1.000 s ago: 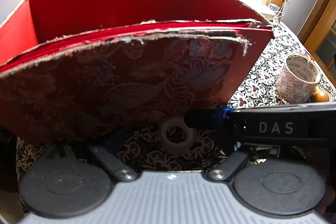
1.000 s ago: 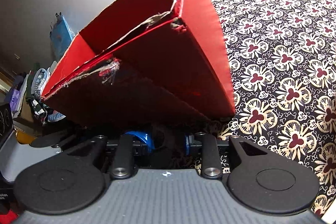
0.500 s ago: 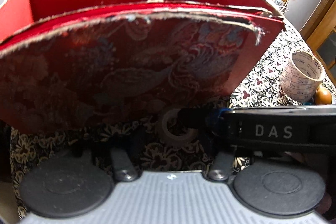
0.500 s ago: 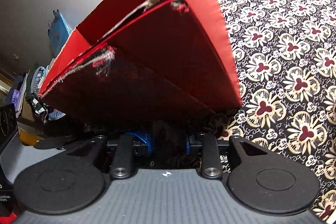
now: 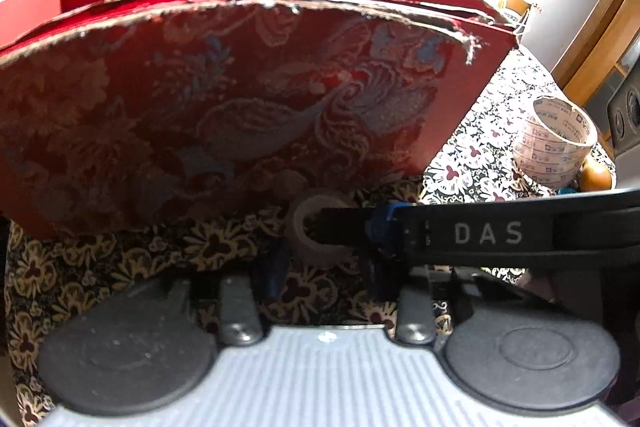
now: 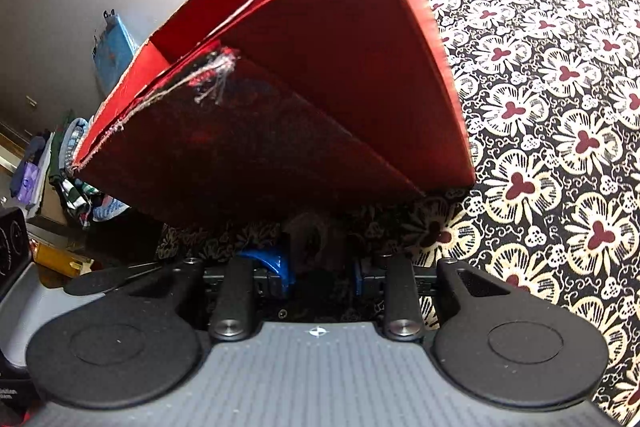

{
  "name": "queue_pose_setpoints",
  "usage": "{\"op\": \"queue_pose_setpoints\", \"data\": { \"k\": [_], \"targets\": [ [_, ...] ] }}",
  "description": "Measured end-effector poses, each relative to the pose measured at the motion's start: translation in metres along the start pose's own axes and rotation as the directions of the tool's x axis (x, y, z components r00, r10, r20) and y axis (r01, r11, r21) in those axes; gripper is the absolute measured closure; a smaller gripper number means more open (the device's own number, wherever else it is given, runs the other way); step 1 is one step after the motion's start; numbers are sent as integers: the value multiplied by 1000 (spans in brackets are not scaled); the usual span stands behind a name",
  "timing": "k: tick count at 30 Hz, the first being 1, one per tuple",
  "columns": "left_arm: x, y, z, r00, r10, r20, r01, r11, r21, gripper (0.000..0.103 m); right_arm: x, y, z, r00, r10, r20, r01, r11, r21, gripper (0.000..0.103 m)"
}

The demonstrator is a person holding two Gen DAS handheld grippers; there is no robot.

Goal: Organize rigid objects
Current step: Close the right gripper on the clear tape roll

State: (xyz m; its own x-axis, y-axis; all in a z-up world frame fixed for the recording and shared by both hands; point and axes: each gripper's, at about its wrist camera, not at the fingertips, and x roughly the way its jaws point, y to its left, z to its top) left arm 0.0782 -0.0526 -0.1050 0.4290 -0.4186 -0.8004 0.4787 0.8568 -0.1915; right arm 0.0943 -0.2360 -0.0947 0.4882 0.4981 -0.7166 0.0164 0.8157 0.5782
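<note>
A small roll of tape [image 5: 316,231] lies on the flowered tablecloth just in front of a red box with a brocade front [image 5: 224,115]. My left gripper [image 5: 324,261] is closing, with the roll between its jaws and no clear pad contact. From the right, a black finger [image 5: 344,225] of the right gripper reaches across the roll's hole. In the right wrist view the dim roll [image 6: 314,239] sits between the blue pads of my right gripper [image 6: 320,269], which looks shut on it. The red box [image 6: 320,87] rises right behind.
A larger printed tape roll [image 5: 554,143] stands at the right with an orange round thing [image 5: 596,175] beside it. The tablecloth [image 6: 560,107] spreads to the right of the box. Clutter [image 6: 72,155] lies beyond the table's left edge.
The left jaws have drawn in from wide apart toward the small roll. The red box now fills more of both views. The right gripper stays at the roll.
</note>
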Motion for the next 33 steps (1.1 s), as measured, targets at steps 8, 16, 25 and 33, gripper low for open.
{"op": "queue_pose_setpoints", "data": {
  "k": [8,16,25,33],
  "targets": [
    [0,-1,1,1000,22,-8,-22,1000,8,68,3,5,-9,999,-13,40,14,1000,-13,93],
    [4,-6,4,999,45,-21,-44,999,17,69,-1,-9,-9,999,6,39,-6,1000,2,103],
    [7,-13,5,997,66,-32,-65,997,34,70,-4,-10,-10,998,-7,55,6,1000,11,103],
    [7,-17,6,996,76,-40,-75,996,43,70,-6,-9,-8,999,-4,45,2,999,34,103]
  ]
}}
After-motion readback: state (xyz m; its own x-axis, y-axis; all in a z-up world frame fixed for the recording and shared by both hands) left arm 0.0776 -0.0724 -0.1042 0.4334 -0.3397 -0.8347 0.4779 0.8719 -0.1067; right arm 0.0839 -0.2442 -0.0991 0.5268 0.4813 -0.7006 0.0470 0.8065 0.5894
